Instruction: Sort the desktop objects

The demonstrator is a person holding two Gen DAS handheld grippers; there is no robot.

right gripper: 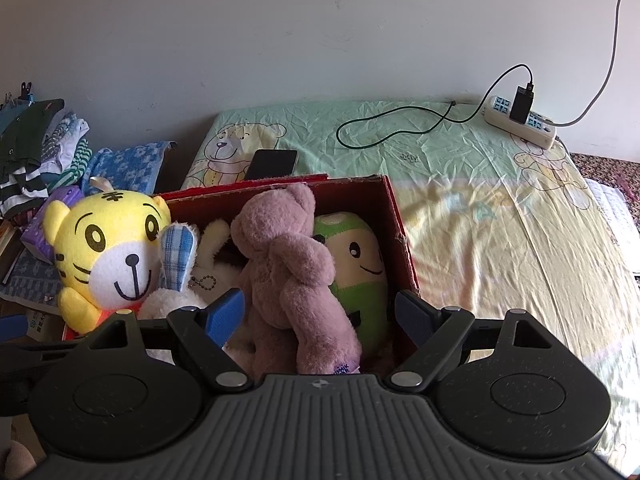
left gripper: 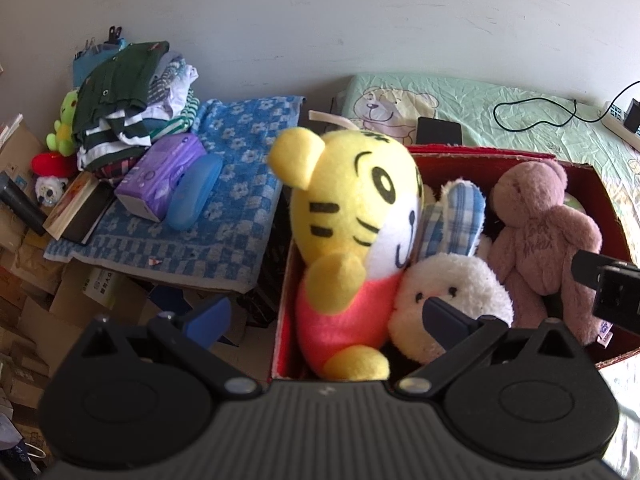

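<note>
A: Your left gripper (left gripper: 324, 314) is spread wide, holding nothing. One finger hangs outside the red box (left gripper: 520, 154), over the clutter beside it; the other sits in front of the white rabbit (left gripper: 452, 300).

B: And what fills the box on your side?

A: The yellow tiger (left gripper: 352, 216) leans upright at the left end, head above the rim. The white rabbit is pressed against it, its checked blue ear (left gripper: 460, 208) standing behind. The pink bear (left gripper: 544, 240) lies at the right.

B: From your right gripper (right gripper: 320, 316), also wide open and empty, the pink bear (right gripper: 288, 276) is straight ahead between the fingers. Whether the pads touch it, I can't quite tell; the fisheye flattens things. A green doll (right gripper: 360, 264) is wedged between the bear and the box's right wall (right gripper: 398, 224).

A: Around the box?

B: It rests on a pale green sheet (right gripper: 480, 200) printed with bears. A black phone (right gripper: 272, 164) lies just behind the box; a power strip (right gripper: 520, 120) sits well apart near the wall. To your left, a blue towel (left gripper: 224, 200) carries a purple tissue pack (left gripper: 160, 176) and a blue case (left gripper: 194, 192), with folded clothes (left gripper: 128, 92) stacked behind.
</note>
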